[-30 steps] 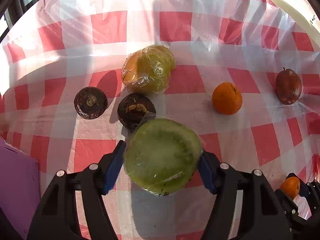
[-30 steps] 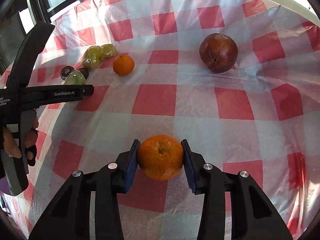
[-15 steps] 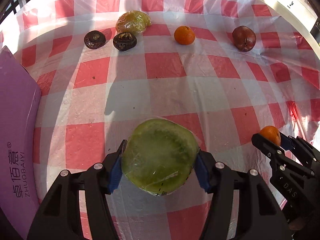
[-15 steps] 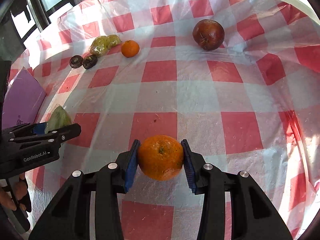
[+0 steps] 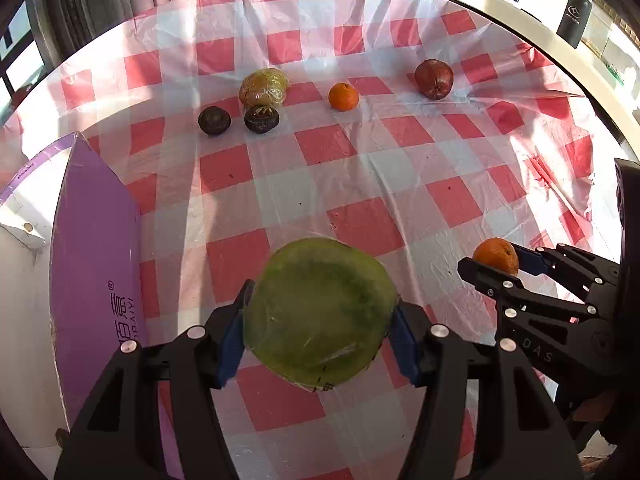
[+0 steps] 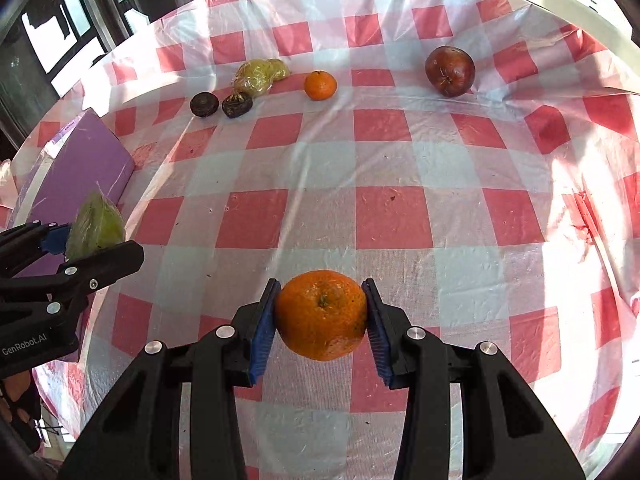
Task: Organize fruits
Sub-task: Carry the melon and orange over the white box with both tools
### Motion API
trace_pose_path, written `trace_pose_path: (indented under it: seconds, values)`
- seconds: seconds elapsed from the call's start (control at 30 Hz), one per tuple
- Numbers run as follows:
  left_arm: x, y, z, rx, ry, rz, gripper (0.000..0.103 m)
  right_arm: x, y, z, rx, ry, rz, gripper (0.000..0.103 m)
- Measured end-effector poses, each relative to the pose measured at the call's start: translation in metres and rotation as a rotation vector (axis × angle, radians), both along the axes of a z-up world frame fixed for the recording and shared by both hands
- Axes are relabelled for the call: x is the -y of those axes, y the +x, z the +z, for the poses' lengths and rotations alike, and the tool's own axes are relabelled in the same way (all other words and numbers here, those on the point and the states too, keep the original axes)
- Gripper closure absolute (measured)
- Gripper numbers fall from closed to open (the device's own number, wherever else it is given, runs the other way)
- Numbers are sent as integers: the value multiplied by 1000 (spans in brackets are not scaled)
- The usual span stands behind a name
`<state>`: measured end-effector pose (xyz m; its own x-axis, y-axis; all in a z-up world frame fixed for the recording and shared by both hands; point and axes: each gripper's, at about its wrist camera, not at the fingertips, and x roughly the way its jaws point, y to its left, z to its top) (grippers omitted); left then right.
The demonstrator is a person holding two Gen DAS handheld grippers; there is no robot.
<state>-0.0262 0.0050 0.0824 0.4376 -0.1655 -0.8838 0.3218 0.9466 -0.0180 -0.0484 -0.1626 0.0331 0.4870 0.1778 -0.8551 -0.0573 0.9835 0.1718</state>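
My left gripper (image 5: 320,316) is shut on a plastic-wrapped green fruit (image 5: 320,312) and holds it above the near part of the checked table. My right gripper (image 6: 322,316) is shut on an orange (image 6: 322,314); it also shows in the left wrist view (image 5: 496,256). At the far side lie a wrapped yellow fruit (image 5: 263,87), two dark round fruits (image 5: 215,120) (image 5: 261,118), a second orange (image 5: 343,96) and a dark red fruit (image 5: 433,79). The left gripper with the green fruit (image 6: 95,226) shows at the left of the right wrist view.
A purple box (image 5: 94,264) lies at the table's left edge. The red-and-white checked cloth (image 5: 360,168) covers the table. A cream ledge with a dark bottle (image 5: 574,18) runs behind the table at the right.
Both grippers have drawn back and up from the far fruits, each still holding its fruit. The fruits on the table look smaller and farther; the purple box has come into view.
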Motion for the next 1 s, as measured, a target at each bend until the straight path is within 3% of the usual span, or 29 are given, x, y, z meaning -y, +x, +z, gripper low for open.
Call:
trace_pose_path:
  seconds: [0.57, 1.0]
  values:
    - [-83, -9, 41, 69, -24, 32, 42, -59, -17, 26, 18, -14, -46, 62]
    - [-159, -16, 61, 139, -27, 81, 42, -146, -16, 76, 164, 14, 73, 62]
